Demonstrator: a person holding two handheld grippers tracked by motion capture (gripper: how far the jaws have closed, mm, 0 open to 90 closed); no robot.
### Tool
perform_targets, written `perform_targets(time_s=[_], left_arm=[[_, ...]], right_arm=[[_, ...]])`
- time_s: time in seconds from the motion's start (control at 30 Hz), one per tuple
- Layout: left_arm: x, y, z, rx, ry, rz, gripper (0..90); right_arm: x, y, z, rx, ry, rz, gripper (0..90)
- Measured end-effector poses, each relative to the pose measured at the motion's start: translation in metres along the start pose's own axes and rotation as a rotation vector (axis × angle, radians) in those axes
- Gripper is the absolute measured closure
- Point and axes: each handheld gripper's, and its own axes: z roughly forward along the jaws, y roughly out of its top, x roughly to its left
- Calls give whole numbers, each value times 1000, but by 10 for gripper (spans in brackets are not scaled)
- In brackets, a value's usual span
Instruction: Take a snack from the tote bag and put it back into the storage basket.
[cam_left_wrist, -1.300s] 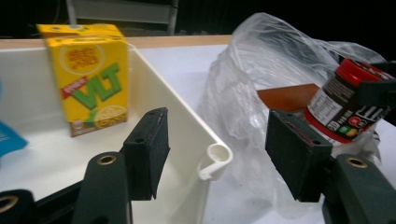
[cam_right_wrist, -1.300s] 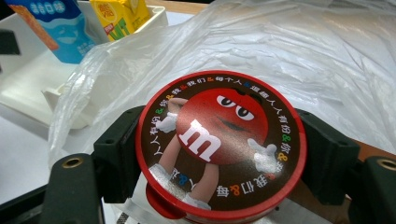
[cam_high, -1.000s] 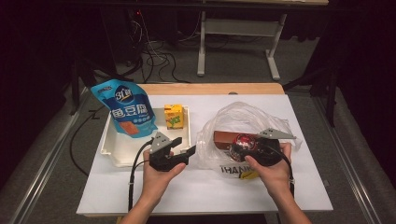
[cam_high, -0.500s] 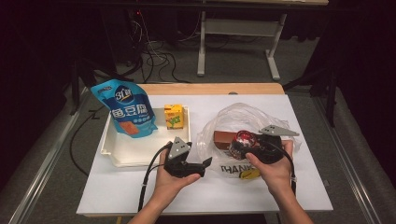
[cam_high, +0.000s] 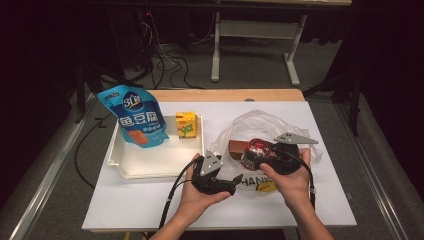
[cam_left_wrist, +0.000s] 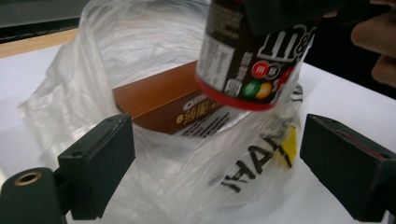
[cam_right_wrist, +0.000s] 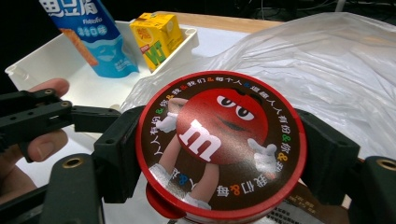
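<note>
A clear plastic bag (cam_high: 270, 125) with black lettering lies on the white table, and a brown box (cam_high: 236, 147) sits inside it. My right gripper (cam_high: 252, 156) is shut on a round M&M's can (cam_high: 258, 146) with a red lid (cam_right_wrist: 219, 140), held over the bag's mouth. In the right gripper view both jaws press on the can's sides. My left gripper (cam_high: 234, 183) is at the bag's front left. Its jaws have just been opening and stand wide, with loose bag film (cam_left_wrist: 205, 158) between them, untouched by the pads. The can (cam_left_wrist: 252, 51) hangs above the box (cam_left_wrist: 163, 98).
A white tray (cam_high: 150, 165) lies at the left. A blue snack pouch (cam_high: 134, 117) leans at its back left corner, with a yellow juice carton (cam_high: 186, 124) beside it. Cables trail from both grippers toward the table's near edge.
My left gripper has moved right, from the tray's front corner to the bag's front, and its jaws have spread. The right gripper still holds the can in the same place.
</note>
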Motion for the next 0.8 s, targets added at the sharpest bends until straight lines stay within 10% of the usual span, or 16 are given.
perform_targets(time_s=[0.8], left_arm=[[-18,6,40,-5,29,14,151]], right_arm=[[14,-5,5,28,29,-24,263]])
